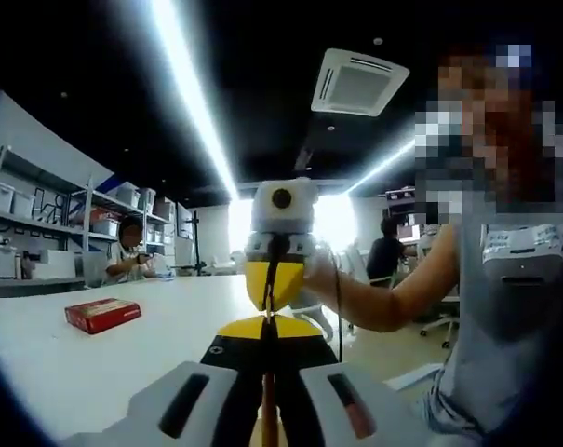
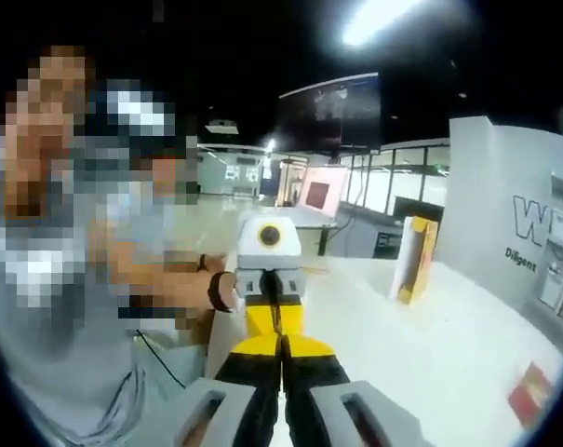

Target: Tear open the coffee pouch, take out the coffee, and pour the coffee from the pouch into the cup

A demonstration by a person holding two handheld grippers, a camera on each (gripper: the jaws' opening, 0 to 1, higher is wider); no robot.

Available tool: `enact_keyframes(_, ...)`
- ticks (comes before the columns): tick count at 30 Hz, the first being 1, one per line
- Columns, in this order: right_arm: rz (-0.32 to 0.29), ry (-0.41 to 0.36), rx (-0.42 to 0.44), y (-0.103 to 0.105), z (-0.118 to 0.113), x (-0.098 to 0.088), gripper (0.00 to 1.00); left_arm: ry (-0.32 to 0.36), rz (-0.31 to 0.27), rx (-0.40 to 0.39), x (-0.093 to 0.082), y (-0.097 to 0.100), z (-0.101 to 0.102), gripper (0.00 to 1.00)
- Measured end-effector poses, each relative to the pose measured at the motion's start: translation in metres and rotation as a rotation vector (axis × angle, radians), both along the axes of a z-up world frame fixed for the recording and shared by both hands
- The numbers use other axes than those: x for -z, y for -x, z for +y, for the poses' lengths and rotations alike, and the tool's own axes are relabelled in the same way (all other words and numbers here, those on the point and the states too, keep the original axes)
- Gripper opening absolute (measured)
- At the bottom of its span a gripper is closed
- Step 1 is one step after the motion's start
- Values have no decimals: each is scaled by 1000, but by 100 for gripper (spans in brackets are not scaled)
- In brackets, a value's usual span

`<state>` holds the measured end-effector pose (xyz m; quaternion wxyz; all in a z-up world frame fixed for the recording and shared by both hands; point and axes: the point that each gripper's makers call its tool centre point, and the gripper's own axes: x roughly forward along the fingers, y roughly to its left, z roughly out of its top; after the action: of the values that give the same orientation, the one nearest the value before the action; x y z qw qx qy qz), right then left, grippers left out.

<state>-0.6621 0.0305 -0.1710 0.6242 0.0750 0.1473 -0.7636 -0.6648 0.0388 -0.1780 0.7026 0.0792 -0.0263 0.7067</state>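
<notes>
Both claws are raised above a white surface [image 1: 169, 326] and face each other, each pinching the same thin yellow coffee pouch [image 1: 274, 284] between them. In the left gripper view the left claw [image 1: 267, 372] rises from the bottom with its two jaws drawn together, a thin edge of the pouch showing in the seam between them; straight ahead the right claw [image 1: 279, 251] comes in nose-on, its jaws closed on the far end of the pouch, with a person's hand and forearm [image 1: 374, 303] behind it. In the right gripper view the same grip shows from the other side: the right claw [image 2: 281, 358] has its jaws pressed together on the yellow pouch [image 2: 274, 321], and the left claw [image 2: 270, 275] holds the opposite end, a hand wearing a dark wristband [image 2: 216, 291] behind it. Whether the pouch is torn or what it holds cannot be told. On the surface lie one flat red box [image 1: 102, 315], closed, and one tall yellow-and-white carton [image 2: 413, 259] standing upright, well apart from the claws; a red item [image 2: 530, 393] lies near the surface's edge in the right gripper view. Shelving [image 1: 39, 233] along the wall carries several storage bins whose contents are not readable. Two seated people [image 1: 127, 253] show in the background of the left gripper view.
</notes>
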Motion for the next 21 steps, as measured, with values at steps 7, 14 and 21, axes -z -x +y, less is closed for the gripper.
enact_keyframes(7,-8,15,18,8,3,-11,0,-1,-10,-21,6,5,-12,5)
enact_keyframes(14,6,20,35,11,6,-20,0,15,-20,-44,14,7,-24,5)
enact_keyframes(21,8,13,42,10,9,-25,0,34,-22,-72,26,7,-33,4)
